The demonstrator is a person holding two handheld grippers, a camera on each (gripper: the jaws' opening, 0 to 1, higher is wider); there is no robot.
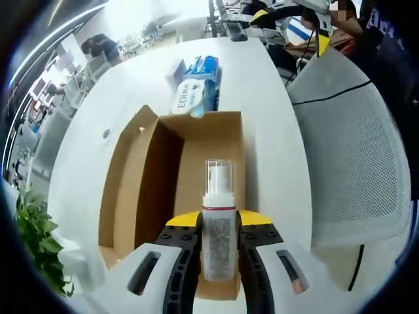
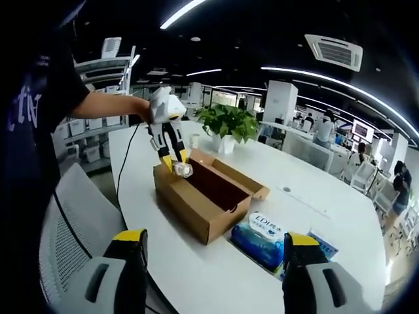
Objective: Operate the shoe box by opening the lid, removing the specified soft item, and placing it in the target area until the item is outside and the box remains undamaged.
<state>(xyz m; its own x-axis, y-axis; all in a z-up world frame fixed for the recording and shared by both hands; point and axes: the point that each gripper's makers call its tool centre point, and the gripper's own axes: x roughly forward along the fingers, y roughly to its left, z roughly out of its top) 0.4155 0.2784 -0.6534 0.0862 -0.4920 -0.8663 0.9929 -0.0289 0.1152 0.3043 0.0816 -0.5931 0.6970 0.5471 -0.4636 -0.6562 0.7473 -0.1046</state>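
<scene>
Holding a pump bottle [image 1: 218,222] over the open cardboard box [image 1: 141,190], the left gripper [image 1: 219,261] is clamping it between its fingers, while the right gripper [image 2: 216,261] is hanging wide open above the desk [image 2: 327,209], placing not yet done.

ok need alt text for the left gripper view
The left gripper is shut on a white pump bottle above an open cardboard box on a white table. A blue tissue pack lies beyond the box.
</scene>
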